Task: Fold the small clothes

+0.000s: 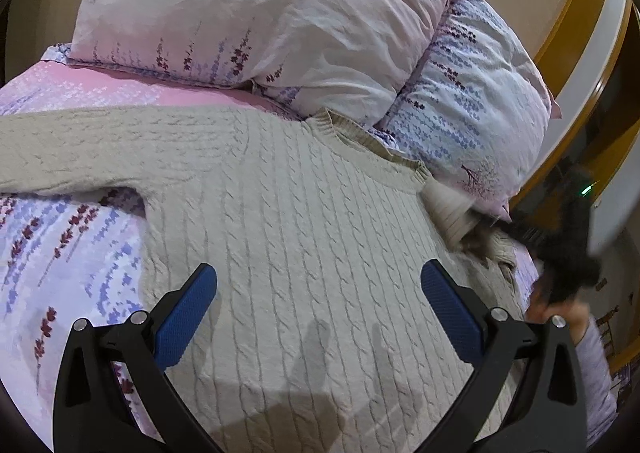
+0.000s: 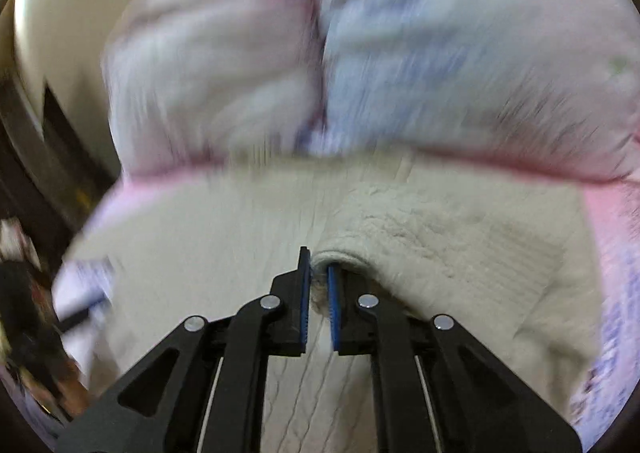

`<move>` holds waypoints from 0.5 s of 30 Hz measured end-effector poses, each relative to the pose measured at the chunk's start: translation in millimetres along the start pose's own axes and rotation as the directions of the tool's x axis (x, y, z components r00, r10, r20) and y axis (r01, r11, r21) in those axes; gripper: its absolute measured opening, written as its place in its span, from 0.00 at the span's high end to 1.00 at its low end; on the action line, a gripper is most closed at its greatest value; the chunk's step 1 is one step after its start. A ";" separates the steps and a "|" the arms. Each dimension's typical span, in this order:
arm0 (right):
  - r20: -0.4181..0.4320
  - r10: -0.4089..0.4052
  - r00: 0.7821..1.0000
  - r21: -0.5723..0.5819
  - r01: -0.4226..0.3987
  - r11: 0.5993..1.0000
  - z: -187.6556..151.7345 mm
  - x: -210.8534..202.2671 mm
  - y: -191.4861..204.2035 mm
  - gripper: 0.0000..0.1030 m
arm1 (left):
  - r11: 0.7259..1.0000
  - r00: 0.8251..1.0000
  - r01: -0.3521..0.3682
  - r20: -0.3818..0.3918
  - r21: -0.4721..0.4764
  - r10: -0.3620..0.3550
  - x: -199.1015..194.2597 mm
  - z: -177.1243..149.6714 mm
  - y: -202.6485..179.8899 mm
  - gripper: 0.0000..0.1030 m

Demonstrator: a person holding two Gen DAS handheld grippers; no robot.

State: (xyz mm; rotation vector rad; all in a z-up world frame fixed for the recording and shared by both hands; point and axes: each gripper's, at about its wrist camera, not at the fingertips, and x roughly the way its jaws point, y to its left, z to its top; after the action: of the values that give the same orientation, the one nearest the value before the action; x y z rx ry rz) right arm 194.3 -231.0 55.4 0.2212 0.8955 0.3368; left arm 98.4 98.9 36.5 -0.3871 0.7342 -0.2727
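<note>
Cream cable-knit sweater [image 1: 280,221] lies spread flat on the bed, over the pink and lavender floral sheet [image 1: 60,245]. One sleeve [image 1: 80,149] stretches out across the sheet; the ribbed neckline [image 1: 372,141] sits just short of the pillows.

Two pillows crowd the head of the bed: a pale pink one [image 1: 248,13] and a blue-flowered one [image 1: 472,93] beside it, touching. The blue one's lower edge meets the sweater's collar. Behind them, a wooden headboard [image 1: 568,29] curves round.

Left tool [image 1: 319,293] hangs above the sweater's body, blue pads spread wide, gripping nothing. Its shadow falls on the knit below.

Right tool [image 2: 318,293], seen in its own blurred view, has its pads drawn nearly together on a fold of the sweater [image 2: 440,245]; the knit bunches and humps up right at the fingertips. From the left view that tool shows only as a dark smear at the bed's edge, near a bunched cuff [image 1: 452,213].
</note>
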 end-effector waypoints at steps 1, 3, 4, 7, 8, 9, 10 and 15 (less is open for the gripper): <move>-0.027 0.004 1.000 0.006 -0.004 1.000 -5.2 6.8 1.2 0.83 | 1.000 1.000 -0.006 0.002 0.002 0.006 -0.8 1.2 1.0 0.01; -0.043 0.043 0.998 0.074 -0.039 0.997 -10.3 10.1 -3.9 0.48 | 1.000 1.000 -0.016 0.005 0.007 0.016 -1.4 2.9 2.0 0.01; -0.028 0.054 0.998 0.100 -0.051 0.994 -10.2 8.0 -7.5 0.45 | 1.000 1.000 -0.019 0.006 0.009 0.019 -1.5 3.9 2.4 0.01; 0.021 0.106 0.994 0.271 -0.108 0.956 -4.1 0.2 -34.7 0.45 | 1.000 1.000 -0.018 0.010 0.006 0.017 -2.9 5.6 4.2 0.01; 0.033 0.115 0.993 0.318 -0.119 0.941 -2.8 0.1 -44.3 0.46 | 1.000 1.000 -0.016 0.011 0.002 0.016 -3.2 6.0 4.9 0.01; 0.052 0.120 0.991 0.400 -0.131 0.907 -3.2 -2.5 -60.3 0.48 | 1.000 1.000 -0.013 0.011 -0.001 0.013 -3.4 6.1 5.6 0.01; 0.068 0.126 0.990 0.441 -0.143 0.886 -5.1 -4.7 -67.5 0.50 | 1.000 1.000 -0.011 0.010 -0.004 0.011 -3.4 6.2 6.6 0.01; 0.144 0.082 0.986 0.631 -0.155 0.760 -23.1 -16.3 -109.2 0.58 | 1.000 1.000 -0.017 0.005 -0.017 0.017 -3.3 7.6 11.1 0.01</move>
State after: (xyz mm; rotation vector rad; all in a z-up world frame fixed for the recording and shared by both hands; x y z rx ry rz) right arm 187.7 -337.0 17.4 0.9336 0.8651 0.1184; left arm 102.5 111.9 38.8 -0.3973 0.7350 -0.2491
